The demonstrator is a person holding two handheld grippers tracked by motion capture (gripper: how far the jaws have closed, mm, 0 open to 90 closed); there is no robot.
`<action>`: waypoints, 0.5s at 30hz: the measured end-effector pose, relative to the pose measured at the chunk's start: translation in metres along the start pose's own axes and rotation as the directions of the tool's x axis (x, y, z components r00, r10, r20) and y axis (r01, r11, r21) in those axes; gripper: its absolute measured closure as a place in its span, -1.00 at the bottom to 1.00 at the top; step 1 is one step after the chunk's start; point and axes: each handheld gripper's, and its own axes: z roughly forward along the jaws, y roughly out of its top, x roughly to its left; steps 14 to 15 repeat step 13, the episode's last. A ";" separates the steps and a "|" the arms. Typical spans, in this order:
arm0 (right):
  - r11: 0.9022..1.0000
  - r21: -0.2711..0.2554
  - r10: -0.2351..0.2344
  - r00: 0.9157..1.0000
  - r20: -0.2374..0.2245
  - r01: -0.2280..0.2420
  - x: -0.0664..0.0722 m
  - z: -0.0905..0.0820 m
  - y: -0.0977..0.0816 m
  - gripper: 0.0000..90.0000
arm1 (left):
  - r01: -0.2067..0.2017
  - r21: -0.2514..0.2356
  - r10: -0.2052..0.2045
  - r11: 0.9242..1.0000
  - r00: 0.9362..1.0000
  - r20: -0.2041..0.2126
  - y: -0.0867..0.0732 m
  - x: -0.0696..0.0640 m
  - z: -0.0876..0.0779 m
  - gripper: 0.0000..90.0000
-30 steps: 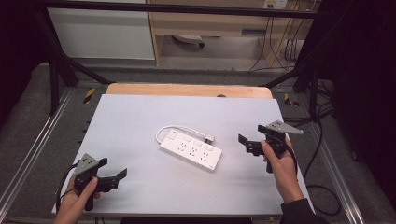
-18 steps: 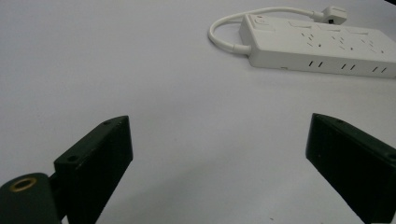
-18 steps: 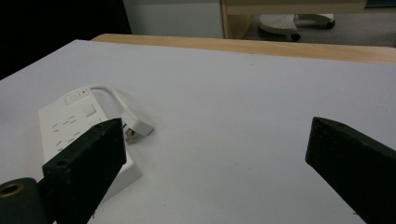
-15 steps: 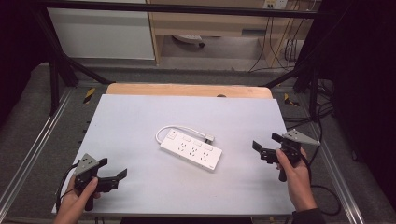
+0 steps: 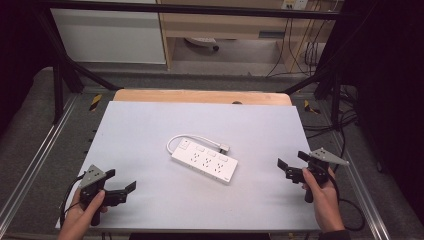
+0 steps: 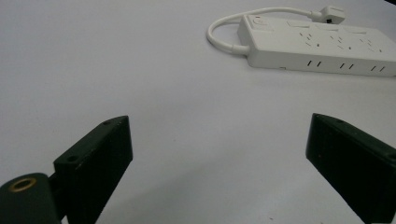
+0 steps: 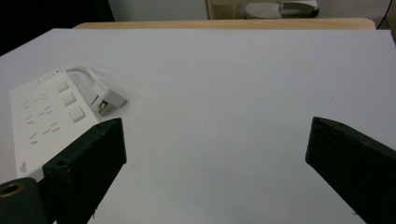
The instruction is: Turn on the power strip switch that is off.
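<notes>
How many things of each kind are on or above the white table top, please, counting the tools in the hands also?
Power strip, white, with its cable and plug: 1
Handheld grippers, black, jaws open: 2, the left gripper and the right gripper
Total: 3

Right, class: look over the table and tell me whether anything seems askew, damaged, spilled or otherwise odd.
Nothing stands out. The white power strip lies flat at a diagonal on the white table, its short cord looped back and the plug resting beside it, unplugged. No spill or visible damage. The left gripper and right gripper are open, apart from it.
</notes>
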 end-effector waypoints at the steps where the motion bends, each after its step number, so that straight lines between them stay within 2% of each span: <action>1: 1.000 0.006 0.000 1.000 0.000 0.000 0.000 0.001 -0.003 -0.88 | -0.001 0.001 0.001 1.000 1.000 0.000 0.000 0.000 0.000 -0.84; 6: 0.998 0.055 -0.021 1.000 -0.014 0.022 0.007 0.010 -0.015 -0.90 | -0.005 0.005 0.005 1.000 1.000 0.001 0.000 0.000 0.000 -0.84; 11: 0.992 0.109 -0.054 0.998 -0.036 0.057 0.017 0.022 -0.023 -0.91 | -0.006 0.004 0.006 1.000 1.000 0.001 0.000 0.000 0.000 -0.84; 15: 0.989 0.125 -0.071 0.997 -0.033 0.074 0.019 0.026 -0.024 -0.91 | -0.008 0.005 0.008 1.000 1.000 0.001 0.000 -0.001 0.000 -0.84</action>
